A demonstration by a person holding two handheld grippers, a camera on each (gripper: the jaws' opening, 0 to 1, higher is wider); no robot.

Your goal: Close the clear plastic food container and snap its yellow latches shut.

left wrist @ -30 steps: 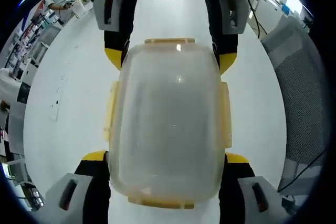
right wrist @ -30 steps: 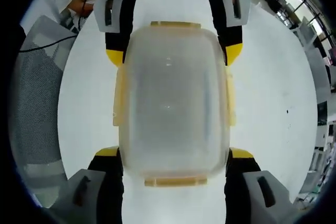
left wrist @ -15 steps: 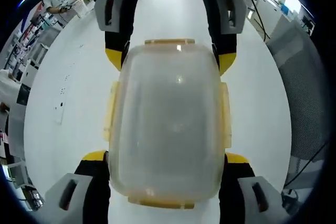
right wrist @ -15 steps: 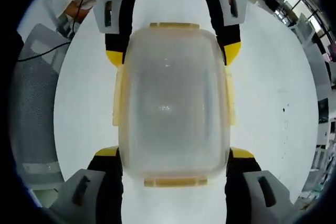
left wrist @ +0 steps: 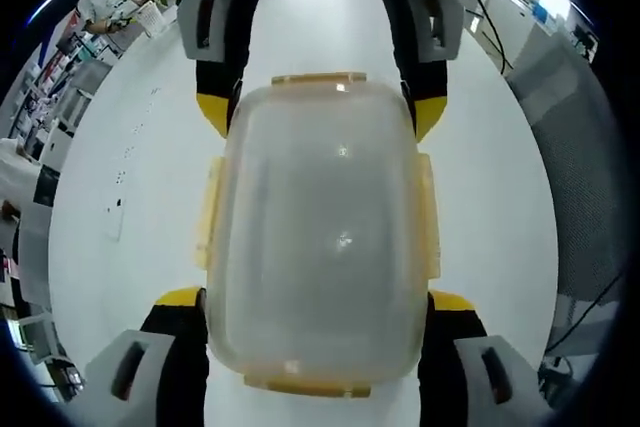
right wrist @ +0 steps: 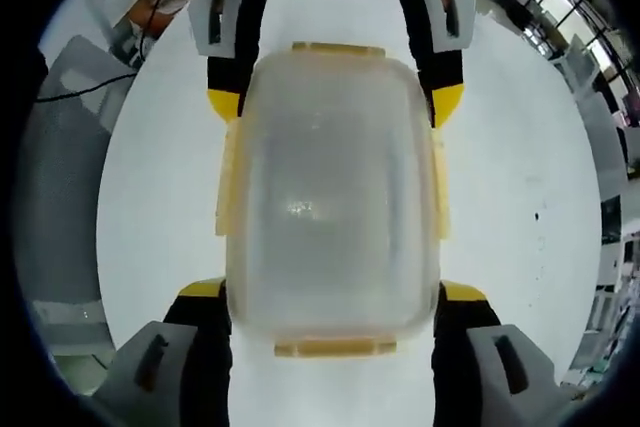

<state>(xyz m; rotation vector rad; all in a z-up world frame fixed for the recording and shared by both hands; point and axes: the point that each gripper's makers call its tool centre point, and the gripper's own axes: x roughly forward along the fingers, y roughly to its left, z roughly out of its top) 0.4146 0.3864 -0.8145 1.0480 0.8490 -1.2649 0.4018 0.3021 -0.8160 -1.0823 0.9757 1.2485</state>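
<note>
Left gripper view: my left tongs [left wrist: 317, 299] clamp the near end of the container [left wrist: 320, 237], held above the white table [left wrist: 130, 197]. My right tongs [right wrist: 333, 292] clamp its far end. If either grip slackens, the yellow latches [left wrist: 432, 215] may pop loose.

Each gripper has grey plastic housings with dark slots, black jaw arms and yellow tips: the left gripper [left wrist: 316, 302] and the right gripper [right wrist: 330, 292] look alike, each showing opposite the other.
</note>
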